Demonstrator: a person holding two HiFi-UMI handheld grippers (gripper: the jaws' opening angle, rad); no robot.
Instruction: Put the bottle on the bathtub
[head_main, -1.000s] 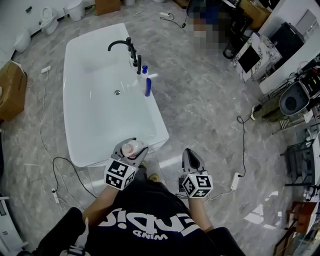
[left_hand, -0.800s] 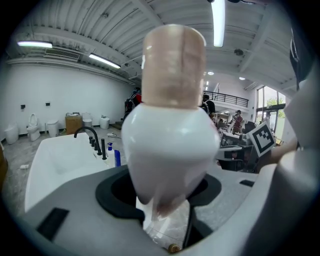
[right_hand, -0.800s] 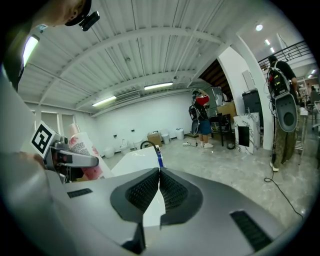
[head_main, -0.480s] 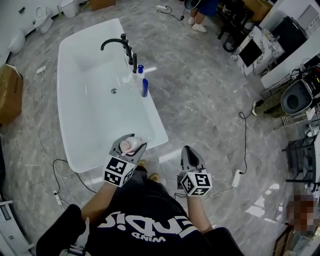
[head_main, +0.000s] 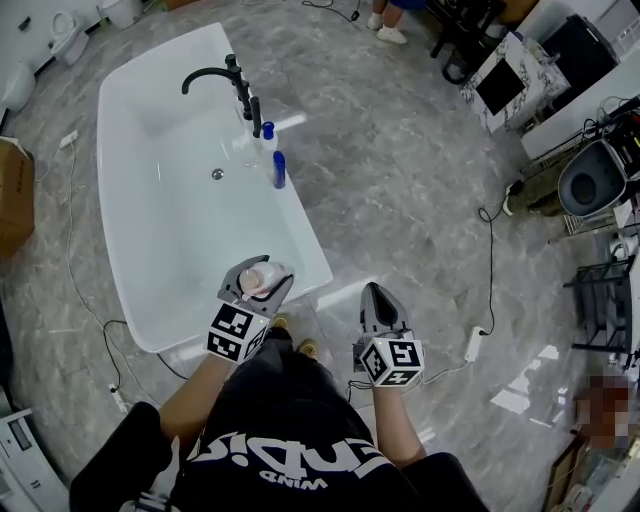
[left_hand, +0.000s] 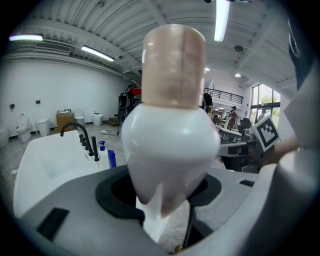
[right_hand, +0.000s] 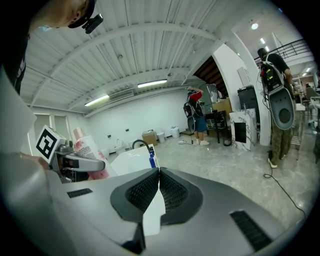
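1. One grey marbled floor (head_main: 420, 190) fills most of what we see from the head view.
2. One white bathtub (head_main: 150, 220) stands on it, ahead of us and to our left.
3. A black faucet (head_main: 212, 76) rises from the far part of the tub's right rim.
4. Our left gripper (head_main: 259, 270) hangs over the tub's near end, its fingers clamped round the bottle.
5. Our right gripper (head_main: 375, 298) hangs over the floor just right of the tub. Its fingers are pressed together with nothing between them.
6. The bottle (head_main: 254, 281), white with a pinkish cap, sits cap upward in the left fingers, over the tub's near end.
7. A blue bottle (head_main: 279, 168) and a clear bottle (head_main: 267, 136) stand on the rim just beside the faucet.
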